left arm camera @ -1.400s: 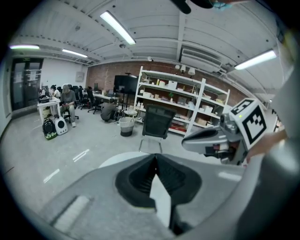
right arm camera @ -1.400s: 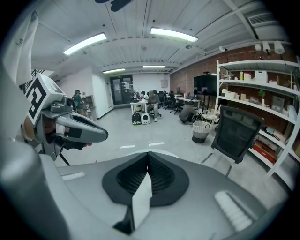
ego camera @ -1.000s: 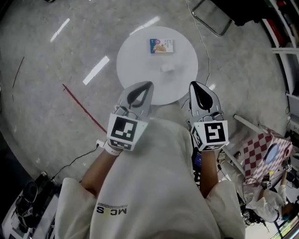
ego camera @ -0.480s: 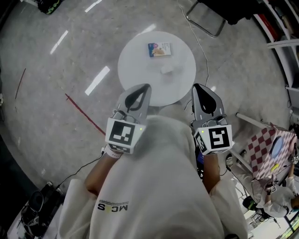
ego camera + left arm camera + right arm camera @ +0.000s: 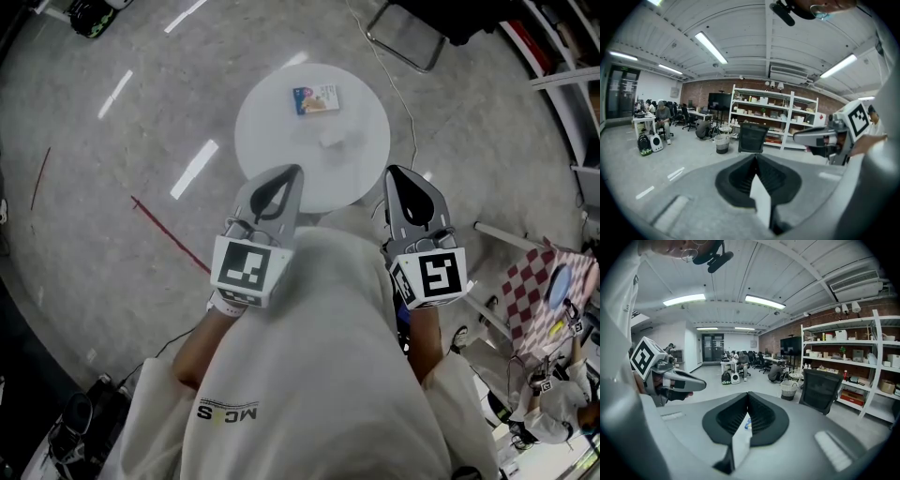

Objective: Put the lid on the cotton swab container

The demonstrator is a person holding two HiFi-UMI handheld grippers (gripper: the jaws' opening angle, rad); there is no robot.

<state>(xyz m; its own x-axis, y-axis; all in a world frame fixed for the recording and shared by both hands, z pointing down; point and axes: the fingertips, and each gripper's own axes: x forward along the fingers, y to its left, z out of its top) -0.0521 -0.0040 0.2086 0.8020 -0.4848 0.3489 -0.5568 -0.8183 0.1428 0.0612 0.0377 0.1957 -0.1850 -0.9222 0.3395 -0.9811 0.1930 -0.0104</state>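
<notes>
Nothing of the task was under way. The left gripper [image 5: 292, 172] and right gripper [image 5: 394, 172] hung mid-frame, jaws closed on nothing, short of the round white tabletop [image 5: 267, 127]. The small pale clear container [image 5: 334, 139], probably the swab one, sat at upper centre. The next move likely called for reaching forward and opening the jaws.

**Person's arms and grippers, seen from above.** The left gripper [image 5: 298, 171] and right gripper [image 5: 390, 171] were held side by side in front of the chest, well apart, and both pointed forward. Each gripper's jaws were closed tip to tip, with nothing between them. The left marker cube [image 5: 247, 269] and right marker cube [image 5: 430, 276] faced up toward the head camera. The left forearm [image 5: 201, 343] and right forearm [image 5: 427, 339] emerged bare from white sleeves [image 5: 141, 412], with the elbows bent beside the torso.
</notes>
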